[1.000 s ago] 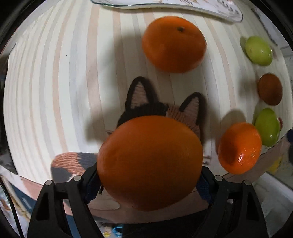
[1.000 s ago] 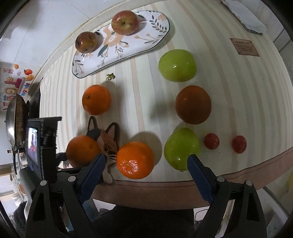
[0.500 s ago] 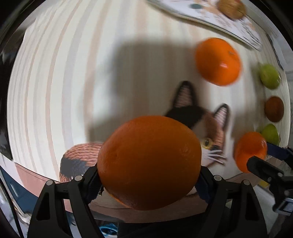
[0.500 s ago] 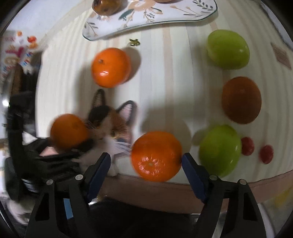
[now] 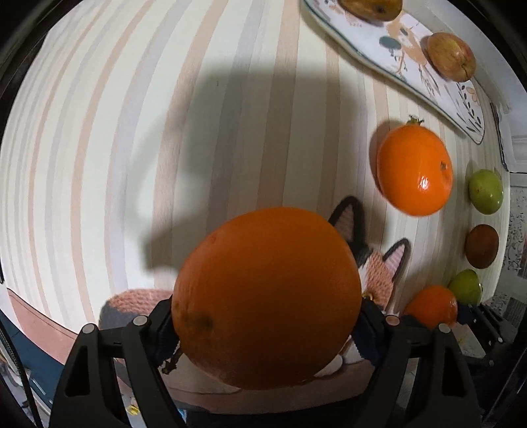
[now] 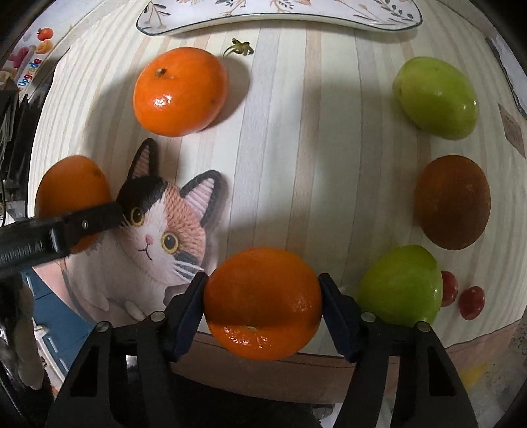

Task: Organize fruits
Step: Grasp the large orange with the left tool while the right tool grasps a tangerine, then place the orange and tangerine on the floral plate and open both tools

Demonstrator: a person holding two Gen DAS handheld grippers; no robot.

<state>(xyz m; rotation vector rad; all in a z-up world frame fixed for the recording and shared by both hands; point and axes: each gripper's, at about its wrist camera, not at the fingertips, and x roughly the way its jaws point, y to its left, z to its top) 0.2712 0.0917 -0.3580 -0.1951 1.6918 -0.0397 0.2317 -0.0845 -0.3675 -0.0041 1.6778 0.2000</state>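
Left gripper (image 5: 266,316): we record its jaws set wide and clamped on a large orange (image 5: 266,296), one pad on each flank, the fruit carried above the striped tablecloth (image 5: 131,164). The right wrist view shows the same gripper as a black finger across that orange at the left edge.

Right gripper (image 6: 262,306): we note it pointing down over the near table edge, its jaws closing, with a small orange (image 6: 263,303) between the blue pads (image 6: 189,309). The pads look to be touching its sides; we cannot tell whether it is lifted off the cloth.

Third orange (image 6: 180,91): resting on the cloth, beyond the cat-shaped mat (image 6: 154,237), with a loose green calyx (image 6: 238,47) just beside it.

Right-hand column: upper green fruit (image 6: 434,97), brown fruit (image 6: 452,201) and lower green fruit (image 6: 400,286), set one below the other, apart from each other. Two small red fruits (image 6: 471,302) lie by the lower green one.

Patterned plate (image 5: 411,66): at the far side, holding a brownish fruit (image 5: 370,8) and a reddish apple (image 5: 451,56).
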